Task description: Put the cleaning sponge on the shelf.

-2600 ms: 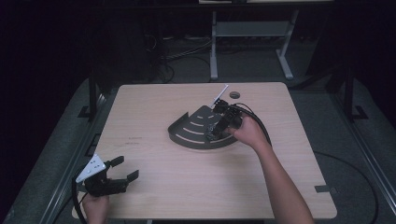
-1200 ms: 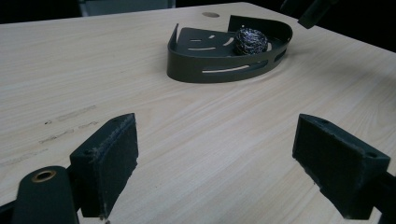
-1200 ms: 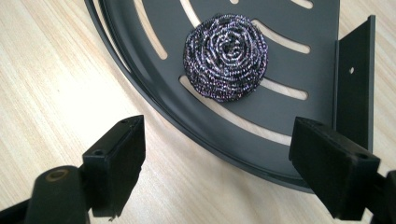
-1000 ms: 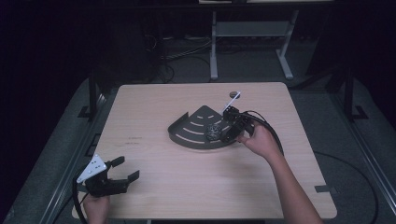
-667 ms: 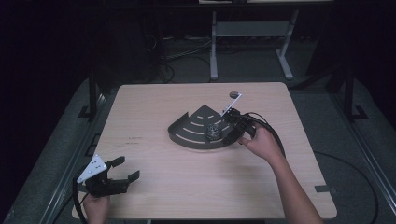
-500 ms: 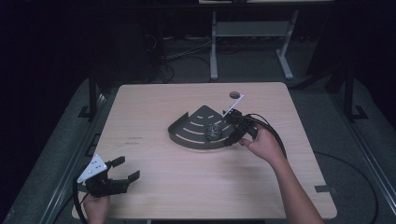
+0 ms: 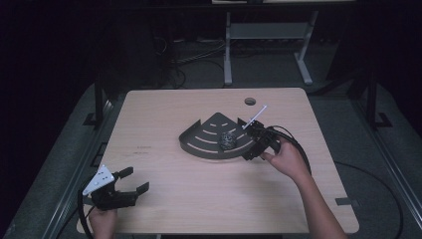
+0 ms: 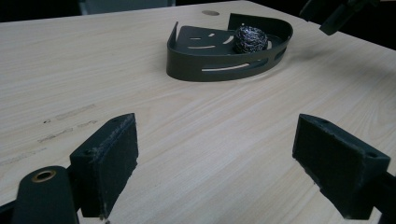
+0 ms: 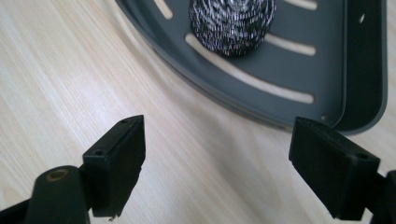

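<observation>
Scourer in tray, both tools empty

Left tool (image 7: 130, 183) rests wide apart on the worktop (image 7: 164, 114); the scourer (image 7: 228, 140) lies inside the tray (image 7: 199, 142); right tool (image 7: 252, 143), jaws spread, hovers beside its rim. Placing looks done.

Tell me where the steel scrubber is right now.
The steel scrubber sits inside the dark corner tray mid-table in the high view, just left of the right gripper.
</observation>
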The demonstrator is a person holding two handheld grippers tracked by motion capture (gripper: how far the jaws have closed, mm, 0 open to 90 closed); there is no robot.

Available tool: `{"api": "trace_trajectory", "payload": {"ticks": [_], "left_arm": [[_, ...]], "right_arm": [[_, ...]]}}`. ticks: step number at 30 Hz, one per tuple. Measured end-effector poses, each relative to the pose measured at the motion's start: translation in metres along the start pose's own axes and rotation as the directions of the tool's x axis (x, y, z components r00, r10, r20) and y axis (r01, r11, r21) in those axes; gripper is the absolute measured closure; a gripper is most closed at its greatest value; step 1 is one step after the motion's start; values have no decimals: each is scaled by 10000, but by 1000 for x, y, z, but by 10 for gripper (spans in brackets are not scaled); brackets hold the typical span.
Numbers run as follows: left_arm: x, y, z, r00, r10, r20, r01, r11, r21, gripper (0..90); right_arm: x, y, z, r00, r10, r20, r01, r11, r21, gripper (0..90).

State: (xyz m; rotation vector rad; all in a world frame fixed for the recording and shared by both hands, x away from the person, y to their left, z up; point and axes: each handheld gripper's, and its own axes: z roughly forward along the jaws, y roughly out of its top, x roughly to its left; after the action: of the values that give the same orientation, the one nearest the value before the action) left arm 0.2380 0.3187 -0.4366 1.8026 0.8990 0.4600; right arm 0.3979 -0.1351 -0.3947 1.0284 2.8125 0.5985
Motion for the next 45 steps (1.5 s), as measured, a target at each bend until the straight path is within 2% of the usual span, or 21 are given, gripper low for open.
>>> {"api": "trace_trajectory", "payload": {"ticks": [8, 24, 45], "left_arm": [[0, 0, 0, 10000, 13, 6, -13, 10000, 9, 137], [-1, 0, 1, 10000, 25, -12, -25, 10000, 53, 137], [-2, 0, 1, 10000, 61, -5, -61, 9999, 90, 137]], "right_arm": [[1, -12, 3, 9998, 142, -154, -144, 9998, -113, 184], [2, -39, 3, 9995, 294, -102, -296, 9993, -206, 183], [2, -64, 3, 9987, 490, -117, -494, 9984, -277, 184]]}}
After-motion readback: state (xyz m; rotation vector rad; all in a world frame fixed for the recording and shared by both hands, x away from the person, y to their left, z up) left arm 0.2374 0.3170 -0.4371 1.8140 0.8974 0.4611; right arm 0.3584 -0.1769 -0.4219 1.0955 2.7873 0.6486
